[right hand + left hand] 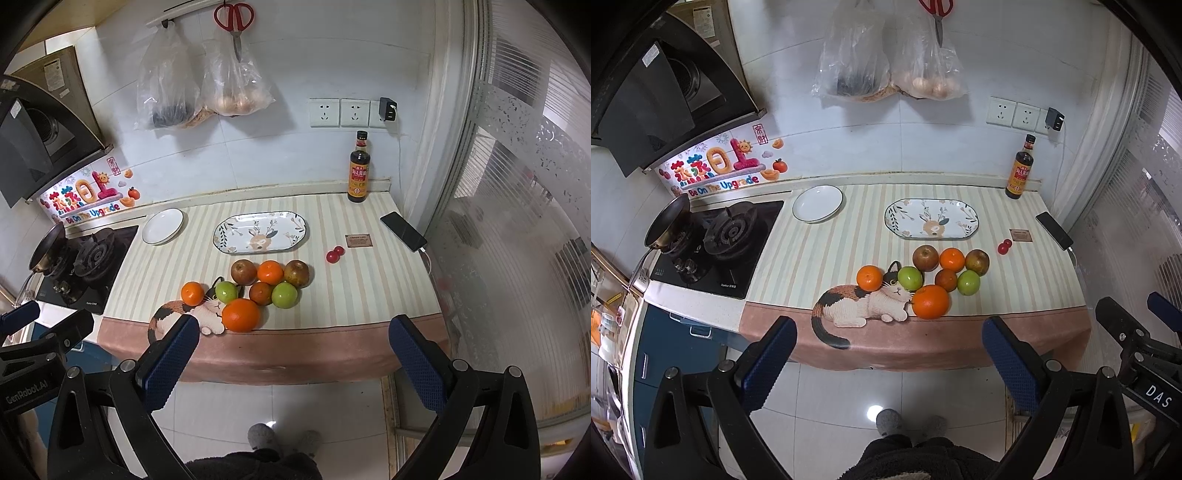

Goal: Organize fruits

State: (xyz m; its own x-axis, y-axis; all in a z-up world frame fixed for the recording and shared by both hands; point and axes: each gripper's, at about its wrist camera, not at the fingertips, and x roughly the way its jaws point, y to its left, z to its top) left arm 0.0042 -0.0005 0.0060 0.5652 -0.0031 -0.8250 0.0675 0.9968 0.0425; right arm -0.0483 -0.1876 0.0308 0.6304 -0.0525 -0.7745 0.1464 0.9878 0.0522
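Several fruits lie clustered near the counter's front edge: a big orange (931, 301) (241, 315), smaller oranges (869, 277) (192, 293), green apples (910, 278) (284, 295) and brownish apples (925, 258) (243, 272). Two small red tomatoes (1004, 246) (335, 254) sit apart to the right. Behind the fruit lie an oval patterned plate (931, 218) (260, 232) and a round white plate (817, 203) (163, 226), both empty. My left gripper (890, 339) and right gripper (293, 339) hover open in front of the counter, holding nothing.
A striped mat with a cat picture (864, 306) covers the counter. A gas hob with a pan (666, 225) is at the left. A sauce bottle (359, 168), a phone (403, 230) and a small card (358, 241) stand at the right. Bags and scissors (233, 22) hang on the wall.
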